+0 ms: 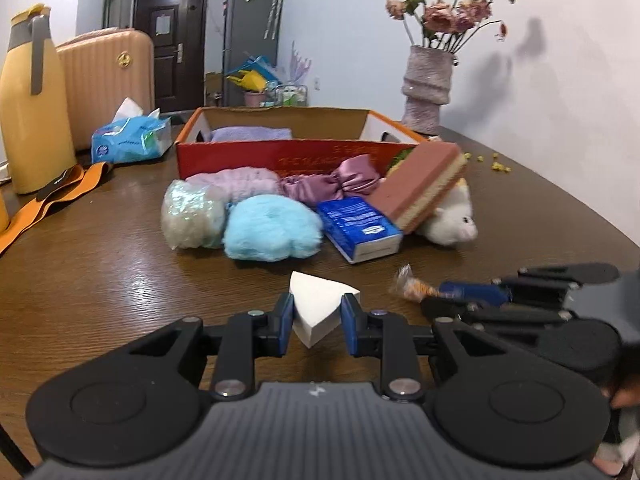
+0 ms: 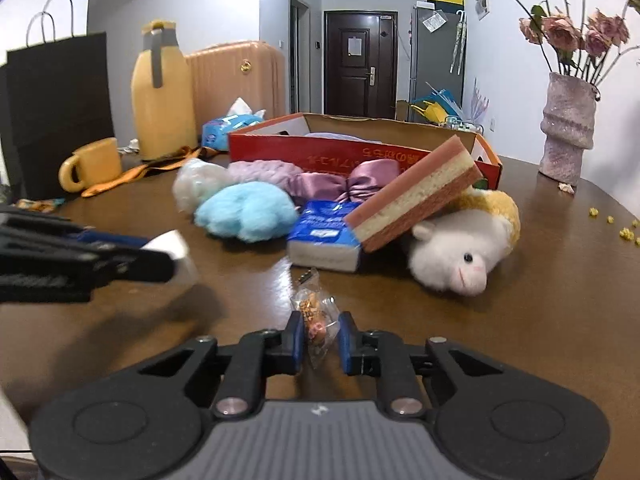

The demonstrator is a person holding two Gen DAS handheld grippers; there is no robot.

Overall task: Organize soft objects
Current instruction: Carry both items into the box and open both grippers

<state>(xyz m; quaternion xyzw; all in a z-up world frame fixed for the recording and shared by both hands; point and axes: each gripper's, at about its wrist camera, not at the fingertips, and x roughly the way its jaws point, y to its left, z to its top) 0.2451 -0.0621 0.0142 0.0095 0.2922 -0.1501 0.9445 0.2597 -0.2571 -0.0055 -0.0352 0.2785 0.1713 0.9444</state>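
My left gripper (image 1: 316,320) is shut on a white wedge-shaped sponge (image 1: 320,300), held just above the brown table (image 1: 100,264). In the right wrist view that sponge (image 2: 170,244) appears blurred at the left. My right gripper (image 2: 320,336) is shut on a small clear snack packet (image 2: 314,316) low over the table. Ahead lies a pile: a blue fluffy ball (image 1: 272,228), a blue tissue pack (image 1: 360,228), a pink-and-yellow sponge block (image 1: 420,188), a white plush animal (image 2: 452,256), a purple satin scrunchie (image 1: 332,184) and a whitish bagged bundle (image 1: 192,216). Behind them stands a red cardboard box (image 1: 280,156) holding a purple towel (image 1: 250,134).
A yellow jug (image 1: 32,108), a blue tissue packet (image 1: 128,138) and an orange strap (image 1: 52,196) sit at the left. A yellow mug (image 2: 92,164) and a black paper bag (image 2: 56,112) stand further left. A vase of dried flowers (image 1: 426,88) and yellow crumbs (image 1: 500,166) are at the right.
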